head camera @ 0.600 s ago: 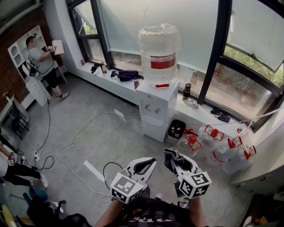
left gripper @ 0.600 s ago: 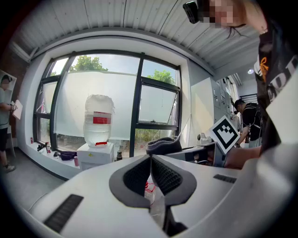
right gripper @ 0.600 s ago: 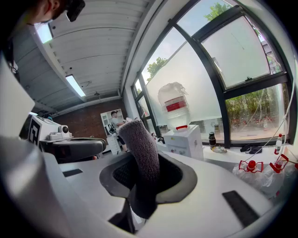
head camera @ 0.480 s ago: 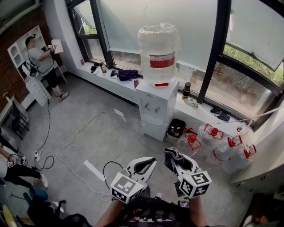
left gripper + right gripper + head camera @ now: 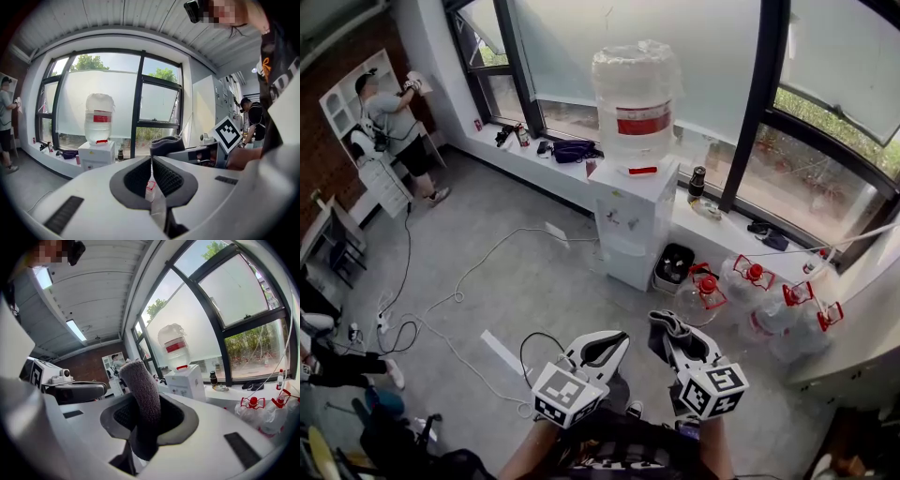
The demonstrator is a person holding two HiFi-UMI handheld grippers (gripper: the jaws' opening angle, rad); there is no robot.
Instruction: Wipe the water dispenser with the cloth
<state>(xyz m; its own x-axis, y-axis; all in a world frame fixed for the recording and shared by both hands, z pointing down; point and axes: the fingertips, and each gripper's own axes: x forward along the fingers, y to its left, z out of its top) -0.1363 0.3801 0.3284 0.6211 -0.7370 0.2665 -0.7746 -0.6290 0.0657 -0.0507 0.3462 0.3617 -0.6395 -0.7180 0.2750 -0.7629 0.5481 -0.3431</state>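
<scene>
Grey cloth: clamped upright between the jaws of the right gripper, with its free end standing above them. Bunched like this, it may meet a surface with only a narrow edge.
Left gripper: jaws closed together on nothing, held just beside the right one. The two could knock each other if both swing forward at once.
Near floor: a black cable loops close to the grippers and a white cable trails off to the left. Either could catch a foot on the walk in.
Middle floor: bare grey concrete, open straight ahead, so there is plenty of room to step up.
Water dispenser: a white cabinet backed against the window ledge, well apart from both grippers. The cloth has not reached it.
Bottle: large, film-wrapped and seated on top of the cabinet. A hard shove while wiping the top could rock it.
Right of the cabinet: a black bin sits just beside the base, with red-capped jugs crowding the floor beyond. That side is tight.
Left of the cabinet: open floor, which looks like the easier flank.
Small dark bottle: stands on the ledge near the cabinet's top corner, where a wide sweep could tip it.
Person: far left by the shelves, well out of the way.
</scene>
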